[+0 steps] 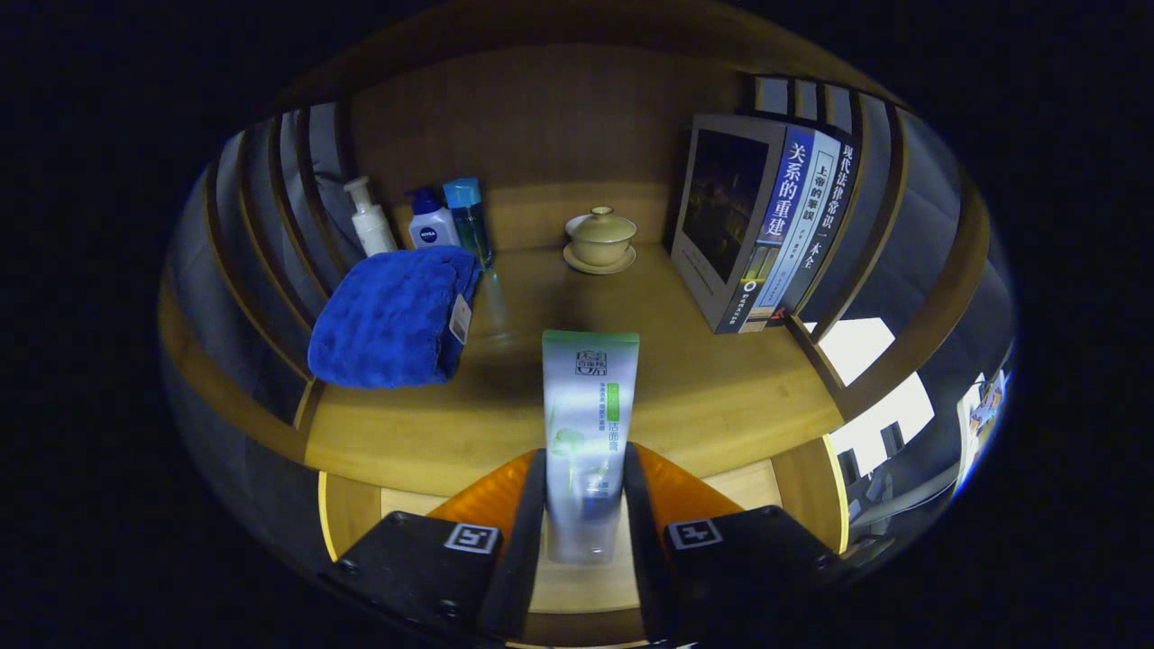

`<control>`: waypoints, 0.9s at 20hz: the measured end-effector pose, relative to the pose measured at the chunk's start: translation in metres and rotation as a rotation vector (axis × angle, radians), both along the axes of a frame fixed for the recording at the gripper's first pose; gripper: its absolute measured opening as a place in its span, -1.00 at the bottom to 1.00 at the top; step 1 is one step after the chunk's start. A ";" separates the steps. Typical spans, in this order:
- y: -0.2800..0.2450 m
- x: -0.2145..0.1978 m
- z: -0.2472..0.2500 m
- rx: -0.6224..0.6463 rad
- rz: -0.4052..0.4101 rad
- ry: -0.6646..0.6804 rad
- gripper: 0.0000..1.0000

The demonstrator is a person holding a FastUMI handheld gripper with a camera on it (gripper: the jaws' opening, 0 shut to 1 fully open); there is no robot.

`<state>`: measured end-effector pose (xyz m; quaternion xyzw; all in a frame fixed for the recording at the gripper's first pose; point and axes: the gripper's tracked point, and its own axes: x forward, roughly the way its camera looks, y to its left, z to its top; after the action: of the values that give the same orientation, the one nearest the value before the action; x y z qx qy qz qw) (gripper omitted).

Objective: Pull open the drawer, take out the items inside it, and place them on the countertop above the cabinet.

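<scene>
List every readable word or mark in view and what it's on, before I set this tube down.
"关系的重建": blue book spine, nearest the lidded cup.
"现代法律常识一本全": outer book spine.
"NIVEA": blue-capped bottle.
Too small or blurred to read: the middle book spine, the print on the tube that the tool is shut on, and the tag on the blue towel.

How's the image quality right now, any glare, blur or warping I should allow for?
Gripper view: fisheye bends the shelf slats and countertop edge into curves; light is dim, the back panel in shadow; glare washes the tube held between the fingers of the gripper, and its lower end looks soft; bright windows beyond the books are blown out; towel reads clearly.
</scene>
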<state>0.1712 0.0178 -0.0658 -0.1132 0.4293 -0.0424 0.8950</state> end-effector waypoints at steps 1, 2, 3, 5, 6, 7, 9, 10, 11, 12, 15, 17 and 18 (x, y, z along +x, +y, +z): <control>0.001 0.009 0.000 -0.002 0.002 -0.033 0.15; 0.002 0.014 0.001 -0.006 0.007 -0.055 0.18; 0.002 0.015 0.002 -0.012 0.013 -0.068 0.18; 0.004 0.011 0.001 -0.020 0.031 -0.068 0.54; 0.005 0.007 0.001 -0.015 0.039 -0.069 0.60; 0.006 0.004 0.003 -0.010 0.045 -0.078 0.66; 0.005 -0.002 0.007 -0.003 0.051 -0.095 0.77; 0.004 -0.007 0.011 -0.003 0.052 -0.101 0.82; 0.001 -0.010 0.013 -0.003 0.056 -0.107 0.88; 0.000 -0.013 0.016 -0.007 0.062 -0.114 0.94; -0.011 -0.023 0.030 -0.046 0.086 -0.157 0.99; -0.014 -0.034 0.034 -0.065 0.099 -0.180 0.99; -0.016 -0.040 0.037 -0.070 0.101 -0.198 0.99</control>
<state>0.1310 0.0022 -0.0288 -0.1609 0.3309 -0.0232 0.9296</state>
